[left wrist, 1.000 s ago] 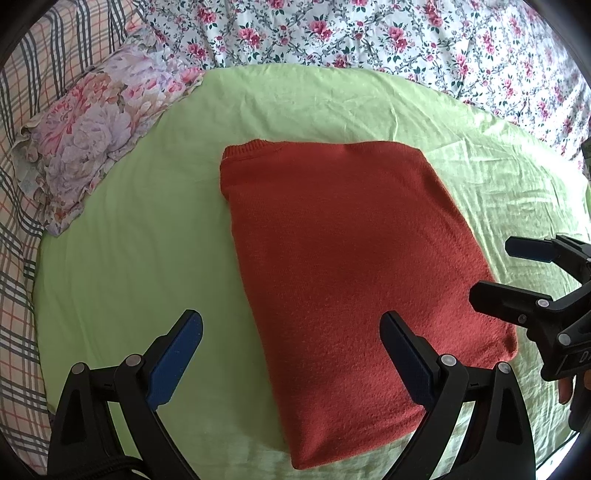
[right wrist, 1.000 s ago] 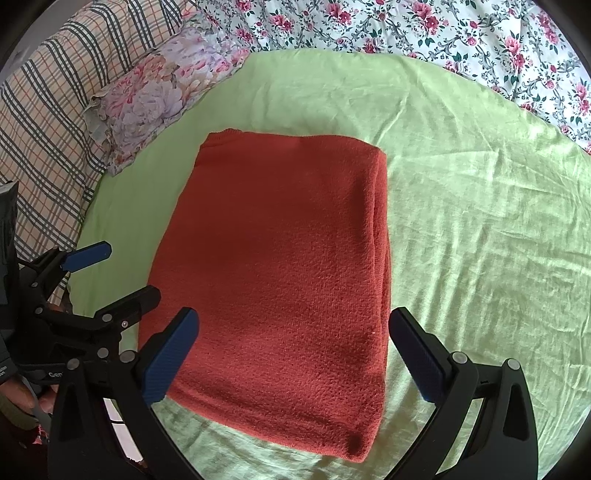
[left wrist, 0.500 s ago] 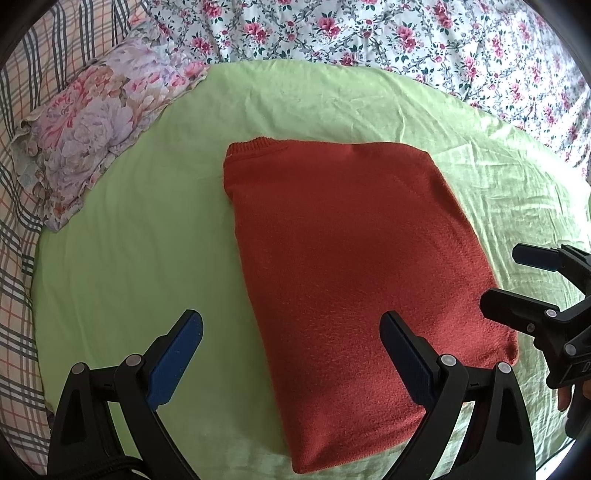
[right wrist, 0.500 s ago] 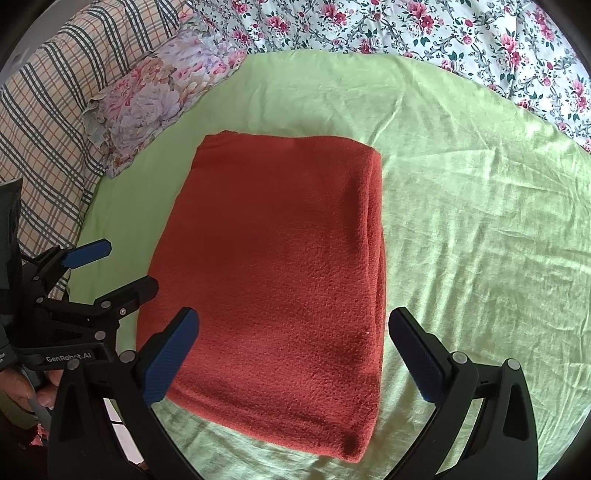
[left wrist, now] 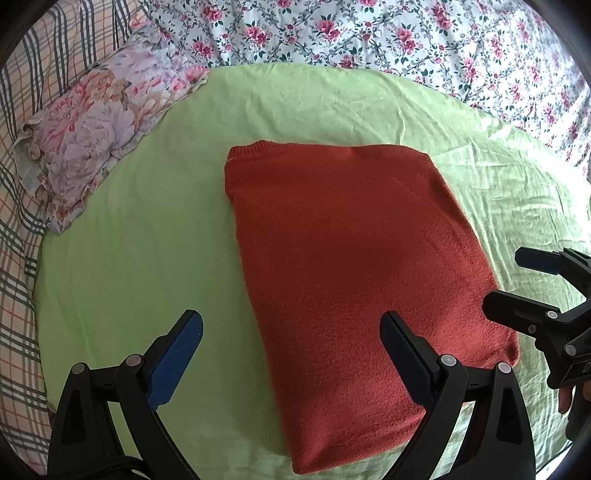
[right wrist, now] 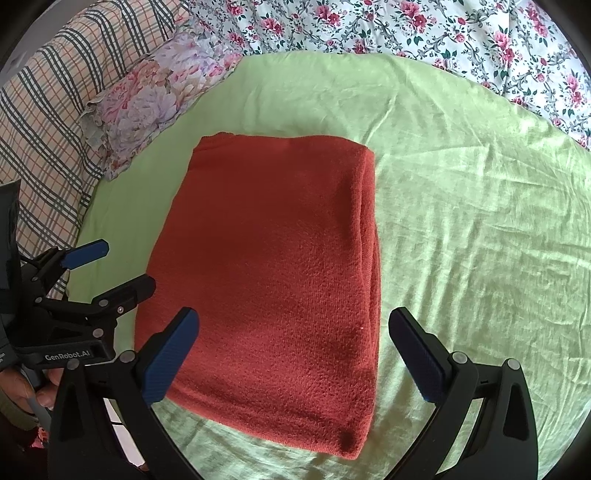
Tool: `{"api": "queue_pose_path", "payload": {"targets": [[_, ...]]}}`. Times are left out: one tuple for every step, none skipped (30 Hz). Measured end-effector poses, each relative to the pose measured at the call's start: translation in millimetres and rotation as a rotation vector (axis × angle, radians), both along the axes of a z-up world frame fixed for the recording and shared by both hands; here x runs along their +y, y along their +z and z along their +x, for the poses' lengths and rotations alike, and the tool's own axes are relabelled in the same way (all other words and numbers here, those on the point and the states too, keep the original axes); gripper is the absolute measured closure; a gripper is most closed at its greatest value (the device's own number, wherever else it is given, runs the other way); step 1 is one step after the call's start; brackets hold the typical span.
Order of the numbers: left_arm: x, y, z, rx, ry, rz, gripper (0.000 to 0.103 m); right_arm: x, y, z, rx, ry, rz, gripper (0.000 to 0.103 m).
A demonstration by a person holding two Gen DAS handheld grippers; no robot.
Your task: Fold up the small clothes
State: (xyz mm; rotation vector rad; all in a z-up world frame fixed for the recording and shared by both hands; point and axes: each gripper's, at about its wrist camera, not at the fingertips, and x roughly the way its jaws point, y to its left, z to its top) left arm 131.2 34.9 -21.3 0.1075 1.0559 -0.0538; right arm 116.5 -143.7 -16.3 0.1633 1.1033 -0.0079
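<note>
Sweater [left wrist: 354, 273] folded, long axis 11-to-5; both claws, left [left wrist: 291, 354] and right [right wrist: 293, 350], wide open, empty, flanking its near edge.

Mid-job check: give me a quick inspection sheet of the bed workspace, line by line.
Surface: green sheet, lightly wrinkled, spread over the bed.
Job's things: red knit sweater, folded into a flat rectangle, lying on the sheet.
Clutter: floral pillow at the sheet's far left corner.
Grippers: left tool and right tool both open, holding nothing, at the sweater's near end.
Cables: nothing seen.
Surroundings: floral bedspread beyond the sheet; plaid fabric to the left.
</note>
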Motion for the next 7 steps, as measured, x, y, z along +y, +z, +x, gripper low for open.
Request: {"api": "queue_pose_path", "payload": {"targets": [[-0.2,0.1,0.1,0.001,-0.001,-0.001,0.006,0.0,-0.1,-0.3,-0.001,-0.001,0.0,0.001],[-0.4,0.3,-0.1,-0.001,-0.003,-0.003,0.006,0.1,-0.3,-0.3,-0.001,-0.001,-0.001,0.001],[-0.3,0.8,-0.1,-0.003,-0.005,-0.002,0.006,-0.2,-0.7,-0.2,-0.002,-0.004,-0.001,0.001],[-0.6,0.9,-0.2,-0.005,-0.005,0.001,0.006,-0.5,-1.2,-0.1,-0.002,-0.007,-0.001,0.001],[-0.6,1.0,-0.2,-0.004,-0.009,-0.003,0.006,-0.7,-1.8,-0.1,0.0,-0.011,0.0,0.001],[-0.2,1.2,0.2,-0.002,-0.012,-0.009,0.006,-1.2,-2.3,0.0,0.0,-0.015,0.001,0.001],[0.0,1.3,0.6,0.001,-0.012,-0.01,0.006,-1.4,-2.3,0.0,-0.001,-0.017,0.0,0.001]]}}
